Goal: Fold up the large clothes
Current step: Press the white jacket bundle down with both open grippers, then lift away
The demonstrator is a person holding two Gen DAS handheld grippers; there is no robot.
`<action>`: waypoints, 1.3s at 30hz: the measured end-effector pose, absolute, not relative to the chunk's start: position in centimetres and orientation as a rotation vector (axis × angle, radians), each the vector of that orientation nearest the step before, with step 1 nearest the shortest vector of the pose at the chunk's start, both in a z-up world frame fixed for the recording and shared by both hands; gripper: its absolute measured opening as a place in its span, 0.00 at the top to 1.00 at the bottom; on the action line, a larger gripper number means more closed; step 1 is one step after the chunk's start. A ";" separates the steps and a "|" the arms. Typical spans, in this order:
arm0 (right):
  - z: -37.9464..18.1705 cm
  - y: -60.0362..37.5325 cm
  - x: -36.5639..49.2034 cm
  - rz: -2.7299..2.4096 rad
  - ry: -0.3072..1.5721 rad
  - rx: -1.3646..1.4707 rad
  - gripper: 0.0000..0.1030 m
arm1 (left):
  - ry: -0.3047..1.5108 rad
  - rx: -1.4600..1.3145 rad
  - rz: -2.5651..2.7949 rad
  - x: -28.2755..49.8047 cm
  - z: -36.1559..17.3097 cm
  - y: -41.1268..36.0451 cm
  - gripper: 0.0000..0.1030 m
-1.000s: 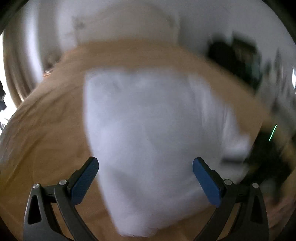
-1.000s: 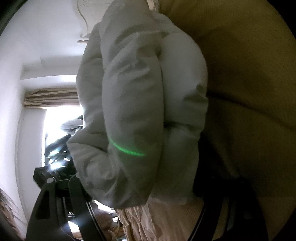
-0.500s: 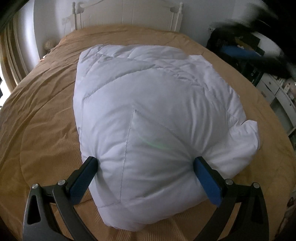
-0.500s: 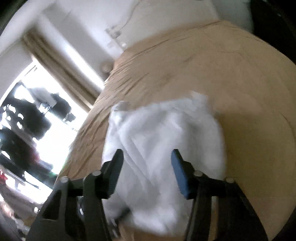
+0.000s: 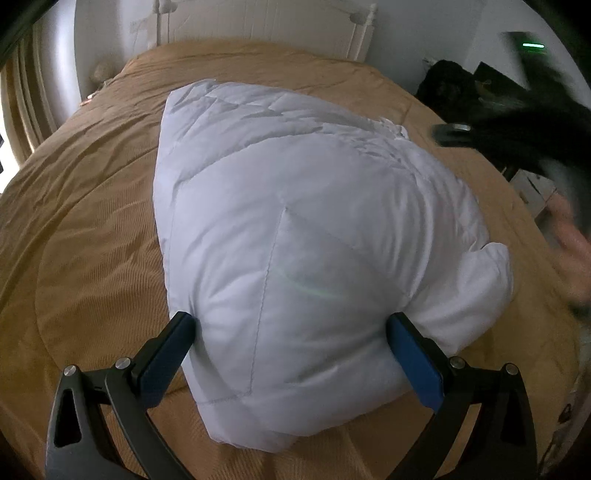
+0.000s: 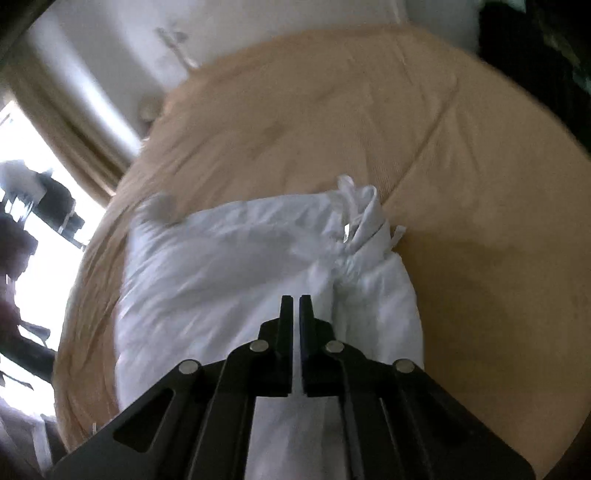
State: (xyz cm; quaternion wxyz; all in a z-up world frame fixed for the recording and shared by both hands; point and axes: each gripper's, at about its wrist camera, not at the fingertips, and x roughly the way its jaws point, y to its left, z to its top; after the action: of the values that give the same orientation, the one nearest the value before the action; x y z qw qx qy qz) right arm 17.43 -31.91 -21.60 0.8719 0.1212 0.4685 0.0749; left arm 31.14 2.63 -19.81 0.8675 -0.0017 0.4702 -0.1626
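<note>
A white padded jacket (image 5: 314,229) lies folded into a puffy bundle on the tan bedspread (image 5: 92,221). My left gripper (image 5: 291,328) hovers over its near end with the jaws spread wide, and the blue pads (image 5: 410,343) flank the bundle without squeezing it. In the right wrist view the same jacket (image 6: 229,280) shows crumpled fabric and ties at its far end. My right gripper (image 6: 295,301) hangs above it, shut, with nothing between its fingers. A blurred hand (image 5: 572,251) shows at the right edge of the left wrist view.
A white headboard (image 5: 258,22) stands at the far end of the bed. Curtains (image 5: 22,92) and a bright window (image 6: 29,184) are on the left. Dark clutter (image 5: 454,85) sits beside the bed at the right. Bare bedspread (image 6: 369,110) surrounds the jacket.
My right gripper pulled up and away from the jacket, rolled, and its jaws went from wide open to shut. The left view steadied; its jaws stayed equally wide.
</note>
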 end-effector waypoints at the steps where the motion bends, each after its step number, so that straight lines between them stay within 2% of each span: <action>1: -20.8 -30.9 15.8 0.169 0.965 0.230 0.96 | 0.985 -0.003 -0.338 31.1 -19.8 2.6 0.00; 5: -21.0 -27.1 11.0 0.178 0.999 0.146 0.95 | 0.996 -0.015 -0.334 31.0 -19.6 2.5 0.00; 8: -24.8 -27.2 9.2 0.155 1.105 0.111 0.96 | 1.009 -0.035 -0.338 30.8 -19.6 2.7 0.00; 12: -27.6 -28.4 8.5 0.130 1.149 0.120 0.97 | 1.036 -0.057 -0.349 30.2 -19.8 3.0 0.00; 18: -25.5 -27.3 8.2 0.120 1.132 0.061 0.96 | 1.022 -0.110 -0.224 28.2 -19.2 6.5 0.00; 23: -21.3 -26.5 11.2 0.181 1.025 0.109 0.94 | 1.239 -0.023 -0.228 28.2 -23.6 4.6 0.02; 24: -21.4 -26.4 12.1 0.181 1.026 0.110 0.86 | 1.269 0.018 -0.216 28.0 -24.6 4.1 0.05; 25: -21.9 -26.5 13.1 0.164 1.054 0.096 0.63 | 1.290 0.041 -0.201 27.8 -25.1 3.9 0.07; 27: -24.6 -27.3 14.3 0.104 1.155 0.062 0.41 | 1.315 0.027 -0.193 27.4 -25.1 4.3 0.08; 32: -26.2 -32.8 10.8 -0.025 1.300 0.244 0.31 | 1.264 -0.055 -0.114 26.6 -21.0 8.2 0.07; 37: -20.6 -32.3 9.0 -0.096 1.380 0.161 0.28 | 1.265 -0.057 0.019 28.0 -14.6 9.2 0.07; 38: -19.0 -31.5 9.1 -0.106 1.404 0.122 0.26 | 1.265 -0.045 0.044 28.3 -12.3 8.7 0.07; 39: -17.6 -30.8 9.1 -0.111 1.417 0.103 0.20 | 1.264 -0.044 0.048 28.5 -10.5 8.2 0.07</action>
State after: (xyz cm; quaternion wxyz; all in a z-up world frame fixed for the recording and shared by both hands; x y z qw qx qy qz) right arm 9.09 -30.84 -17.56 0.7568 0.0473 0.6500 -0.0508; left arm 28.47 8.23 -10.45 0.8064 -0.0204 0.5906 0.0222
